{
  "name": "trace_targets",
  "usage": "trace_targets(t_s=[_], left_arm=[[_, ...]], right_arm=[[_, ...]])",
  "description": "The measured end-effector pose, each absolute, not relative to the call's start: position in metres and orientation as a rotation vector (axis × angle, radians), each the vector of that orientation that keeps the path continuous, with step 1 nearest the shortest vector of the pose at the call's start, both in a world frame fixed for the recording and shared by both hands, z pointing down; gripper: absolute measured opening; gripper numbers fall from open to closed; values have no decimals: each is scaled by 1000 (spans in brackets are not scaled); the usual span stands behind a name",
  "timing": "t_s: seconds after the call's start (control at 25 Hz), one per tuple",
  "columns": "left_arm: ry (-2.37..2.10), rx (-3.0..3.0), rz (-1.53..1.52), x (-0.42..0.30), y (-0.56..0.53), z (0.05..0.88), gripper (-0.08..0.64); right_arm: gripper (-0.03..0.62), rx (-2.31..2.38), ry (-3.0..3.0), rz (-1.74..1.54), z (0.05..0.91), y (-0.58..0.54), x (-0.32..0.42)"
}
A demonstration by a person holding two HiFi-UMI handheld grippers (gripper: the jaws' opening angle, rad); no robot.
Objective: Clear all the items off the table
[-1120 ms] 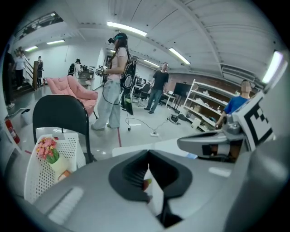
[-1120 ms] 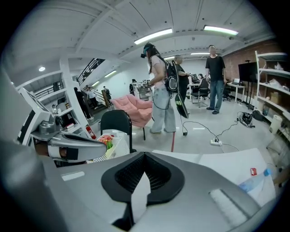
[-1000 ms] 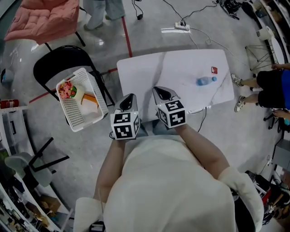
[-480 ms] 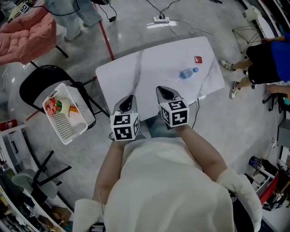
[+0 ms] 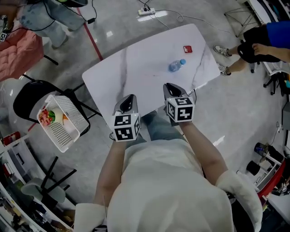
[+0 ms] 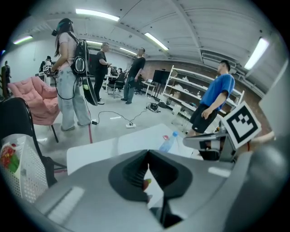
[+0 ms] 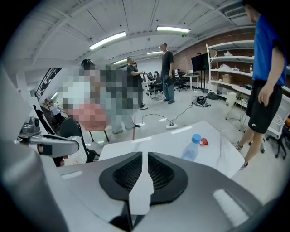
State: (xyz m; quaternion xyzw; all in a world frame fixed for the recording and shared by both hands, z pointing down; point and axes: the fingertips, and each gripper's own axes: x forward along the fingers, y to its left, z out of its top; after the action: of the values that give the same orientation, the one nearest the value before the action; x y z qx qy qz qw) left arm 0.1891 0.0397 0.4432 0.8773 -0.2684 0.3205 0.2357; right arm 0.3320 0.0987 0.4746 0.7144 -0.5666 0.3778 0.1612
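A white table [image 5: 136, 68] carries a clear water bottle with a blue cap [image 5: 176, 65] and a small red packet [image 5: 187, 49] at its far right. Both show in the right gripper view, the bottle [image 7: 192, 148] and the packet [image 7: 204, 142]. My left gripper [image 5: 129, 98] hangs at the table's near edge, jaws shut with nothing in them [image 6: 147, 153]. My right gripper [image 5: 171, 88] hovers over the near edge, short of the bottle. Its jaws have just been opening and stand a slit apart with nothing between them [image 7: 146, 156].
A white basket [image 5: 63, 129] with food items sits on a black chair [image 5: 27, 97] left of the table. A pink chair [image 5: 18, 45] stands beyond it. A power strip with cables [image 5: 146, 11] lies on the floor. People stand around, one in blue [image 5: 267, 38] at the right.
Both grippers have moved forward to the table's near edge, the right one farther. The table, the bottle and the packet look nearer. The basket and chair have slid left in the view.
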Motion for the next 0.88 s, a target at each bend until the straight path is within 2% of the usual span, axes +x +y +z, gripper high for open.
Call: trace_targets(t_s=[0.24, 0.64, 0.88], left_arm=[[-706, 2395, 906, 217, 49, 461, 9], [-648, 2390, 981, 259, 50, 508, 9], [-643, 2364, 1020, 279, 51, 539, 9]], right_arm=[[92, 2077, -1532, 1131, 506, 114, 372], [241, 2095, -1426, 1229, 584, 122, 428], [279, 2060, -1389, 1222, 636, 123, 453]])
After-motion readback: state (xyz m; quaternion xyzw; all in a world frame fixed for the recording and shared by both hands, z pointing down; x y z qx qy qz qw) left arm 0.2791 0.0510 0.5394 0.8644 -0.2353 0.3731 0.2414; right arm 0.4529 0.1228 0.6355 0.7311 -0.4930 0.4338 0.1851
